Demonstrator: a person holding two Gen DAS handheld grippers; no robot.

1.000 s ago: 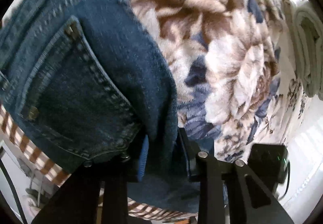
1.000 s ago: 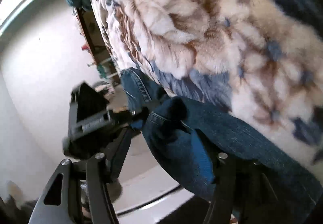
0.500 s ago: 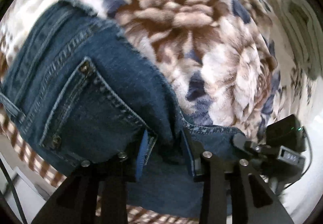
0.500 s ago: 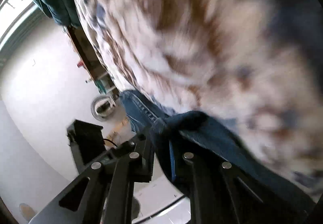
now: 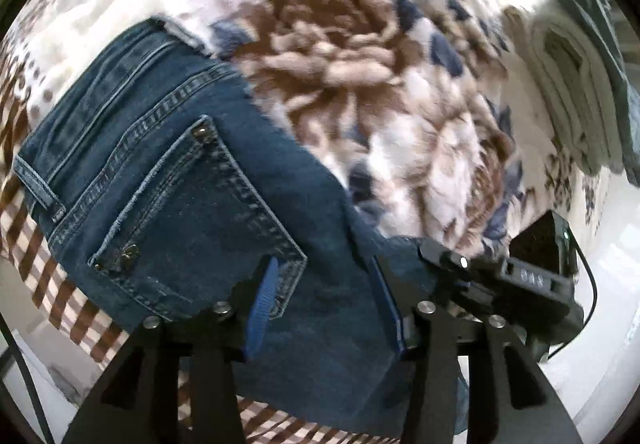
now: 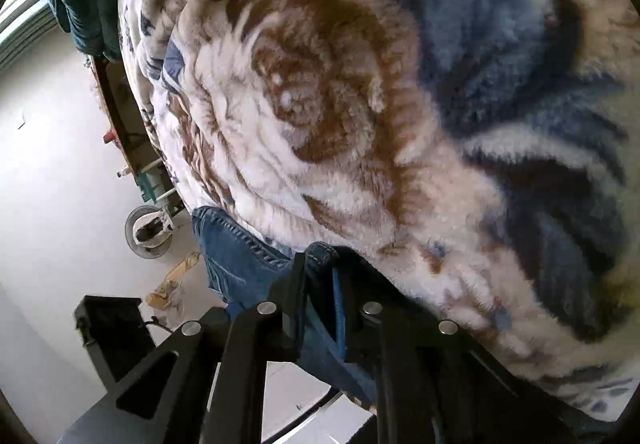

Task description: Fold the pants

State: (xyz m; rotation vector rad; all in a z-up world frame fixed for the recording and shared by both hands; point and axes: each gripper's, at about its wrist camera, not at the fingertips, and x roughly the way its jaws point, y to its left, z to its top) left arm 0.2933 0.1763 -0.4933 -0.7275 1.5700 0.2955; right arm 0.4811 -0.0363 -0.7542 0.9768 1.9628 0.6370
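While the left hand-held gripper [image 5: 324,296] stands with its jaws rather wide apart, a broad stretch of the jeans [image 5: 168,180] lies between its blue pads [image 5: 262,296]; the pads are not pressed together, and I cannot tell if they really pinch the cloth. The denim is dark blue, thick, with pale contrast stitching, a back pocket [image 5: 200,220] with small metal rivets at its corners, and a belt loop near the waistband. No brand label can be read on it. The right hand-held gripper [image 6: 320,296] is narrow, closed on a bunched edge of the same jeans [image 6: 236,252], with a seam of the denim standing just above its black fingers [image 6: 294,284].

The jeans rest on a fluffy blanket [image 5: 360,56] printed with big brown and cream roses and dark blue leaves; its pile is long and soft. Under the blanket edge a brown and white striped cloth [image 5: 44,272] shows. In the left wrist view the other gripper's black body [image 5: 516,280] appears at the right, with small pale digits on it, too blurred to read. Farther away a stack of folded pale towels [image 5: 572,92] lies on the blanket. In the right wrist view, a pale floor [image 6: 48,172] and a round fan [image 6: 148,230] are seen.
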